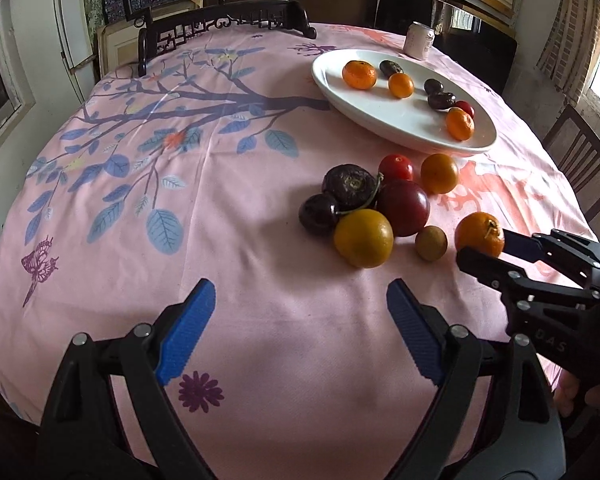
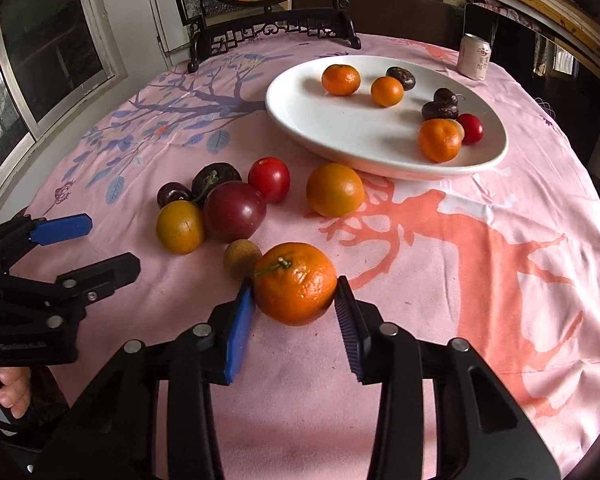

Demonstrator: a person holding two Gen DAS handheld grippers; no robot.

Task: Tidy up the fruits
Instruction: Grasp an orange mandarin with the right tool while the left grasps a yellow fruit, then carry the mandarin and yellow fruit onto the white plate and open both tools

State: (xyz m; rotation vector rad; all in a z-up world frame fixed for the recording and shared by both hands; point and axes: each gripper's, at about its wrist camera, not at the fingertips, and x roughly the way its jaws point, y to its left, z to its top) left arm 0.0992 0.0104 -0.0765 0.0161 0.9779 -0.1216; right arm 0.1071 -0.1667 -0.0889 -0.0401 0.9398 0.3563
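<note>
A stemmed mandarin (image 2: 300, 276) rests on the pink tablecloth, and my right gripper (image 2: 294, 283) is shut on it, a blue pad pressing each side. In the left wrist view the same mandarin (image 1: 478, 232) and right gripper (image 1: 486, 246) are at the right edge. A small brown fruit (image 2: 242, 258) touches the mandarin. Behind lie a plum (image 2: 234, 216), a yellow orange (image 2: 179, 226), a red tomato (image 2: 269, 179), an orange (image 2: 335, 189) and dark fruits (image 2: 214, 178). The white oval plate (image 2: 340, 128) holds several fruits. My left gripper (image 1: 300, 292) hangs open over bare cloth near the loose fruits.
A pale drink can (image 2: 475, 58) stands behind the plate. A dark carved chair (image 1: 220, 24) backs the table's far edge, with a framed picture above it. The cloth's left half (image 1: 140, 200) bears only its printed branch pattern. A person's fingers (image 2: 12, 392) hold the left tool.
</note>
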